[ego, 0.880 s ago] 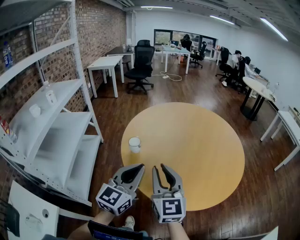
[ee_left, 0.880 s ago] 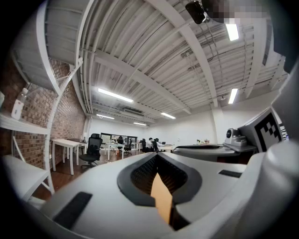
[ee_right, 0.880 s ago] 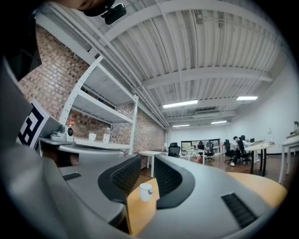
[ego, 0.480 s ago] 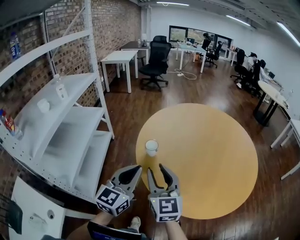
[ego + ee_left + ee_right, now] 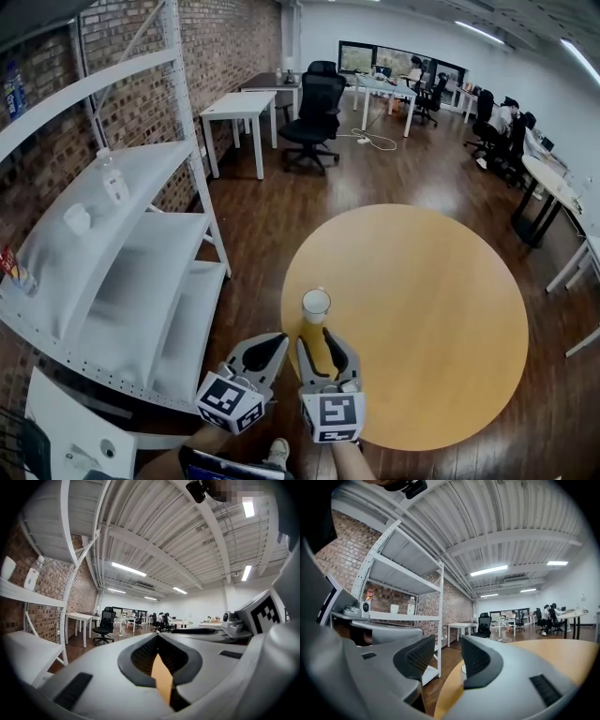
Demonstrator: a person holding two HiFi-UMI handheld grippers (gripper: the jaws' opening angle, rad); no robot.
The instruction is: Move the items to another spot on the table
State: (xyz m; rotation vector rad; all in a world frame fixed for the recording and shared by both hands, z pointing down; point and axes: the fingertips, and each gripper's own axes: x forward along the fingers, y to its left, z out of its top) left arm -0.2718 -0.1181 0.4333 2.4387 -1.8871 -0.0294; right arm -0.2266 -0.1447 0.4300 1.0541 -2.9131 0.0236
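Task not begun: the cup (image 5: 316, 305) stands untouched near the table (image 5: 450, 281) left edge, frame centre. The right gripper (image 5: 315, 339) is just below it, jaws apart and empty. The left gripper (image 5: 278, 339) has jaws together. Pickup and move remain.

Two claws show, the left claw (image 5: 279, 339) and the right claw (image 5: 315, 339), with one round desk (image 5: 441, 309). There are two cups, the desk cup (image 5: 316, 305) and the shelf cup (image 5: 77, 219). One white shelf rack (image 5: 141, 281) at the left bears two bottles, the lower bottle (image 5: 113, 184) and the upper bottle (image 5: 11, 89).
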